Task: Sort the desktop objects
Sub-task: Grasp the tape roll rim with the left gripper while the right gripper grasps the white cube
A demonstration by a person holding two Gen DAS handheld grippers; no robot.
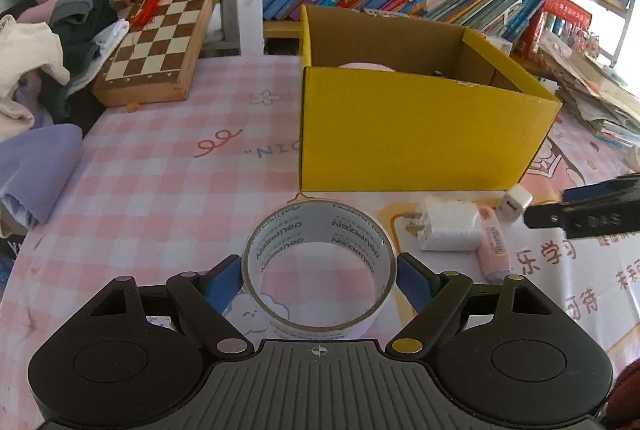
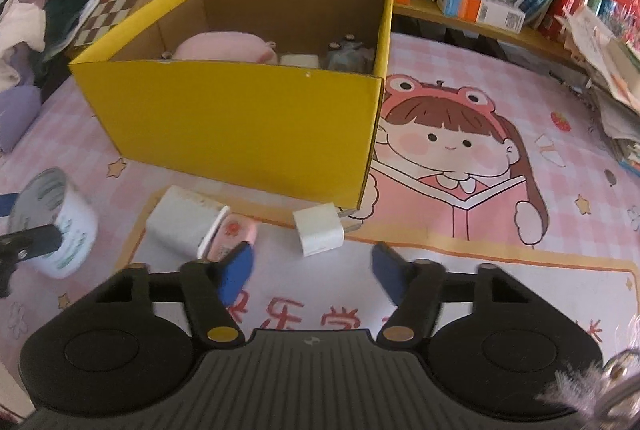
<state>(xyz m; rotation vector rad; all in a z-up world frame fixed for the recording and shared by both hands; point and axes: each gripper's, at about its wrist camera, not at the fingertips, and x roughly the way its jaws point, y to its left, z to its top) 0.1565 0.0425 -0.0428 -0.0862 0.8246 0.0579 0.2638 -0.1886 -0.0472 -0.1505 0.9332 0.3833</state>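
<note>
Right now the left tongs (image 1: pixel 319 272) pinch the roll of tape (image 1: pixel 320 266) across its thin ring, close in front of the yellow box (image 1: pixel 420 134); squeeze too hard and the ring could buckle, too softly and it may slip out before clearing the box wall. Meanwhile the right tongs (image 2: pixel 314 270) hang spread above the worktop (image 2: pixel 520 230) near the small white plug (image 2: pixel 319 234). Since the big charger (image 2: pixel 184 226) and pink eraser (image 2: pixel 232 236) lie just beside it, a sloppy closing could knock them.
</note>
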